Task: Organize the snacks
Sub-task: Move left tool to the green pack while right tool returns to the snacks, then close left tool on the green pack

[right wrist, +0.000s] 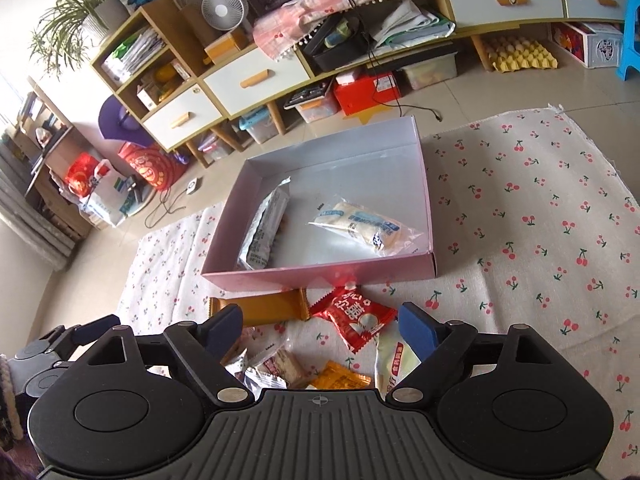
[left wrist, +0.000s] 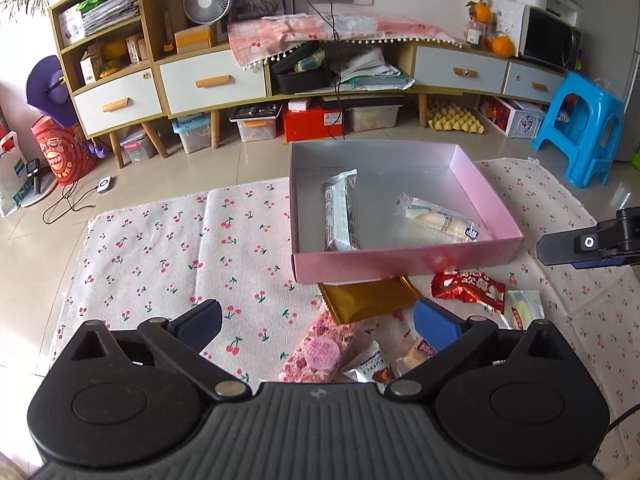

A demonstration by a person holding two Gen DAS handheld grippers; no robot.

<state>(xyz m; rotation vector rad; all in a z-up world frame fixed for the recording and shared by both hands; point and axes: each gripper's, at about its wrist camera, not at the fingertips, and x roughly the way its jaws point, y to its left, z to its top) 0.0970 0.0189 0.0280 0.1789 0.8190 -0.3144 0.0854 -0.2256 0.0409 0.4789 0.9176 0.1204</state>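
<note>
One pink box, two snack packets inside

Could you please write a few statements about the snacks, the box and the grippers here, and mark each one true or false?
1. The pink box holds two wrapped snacks. True: a silver-wrapped bar and a clear-wrapped bun lie inside.
2. The left gripper is clamped on a snack. False: its jaws stand wide apart with nothing held.
3. The gold packet lies inside the box. False: it lies on the cherry-print cloth, just in front of the box.
4. The red packet lies outside the box. True.
5. The right gripper is open. True: nothing is between its fingers.
6. The box has its lid on. False: it is open on top.
</note>
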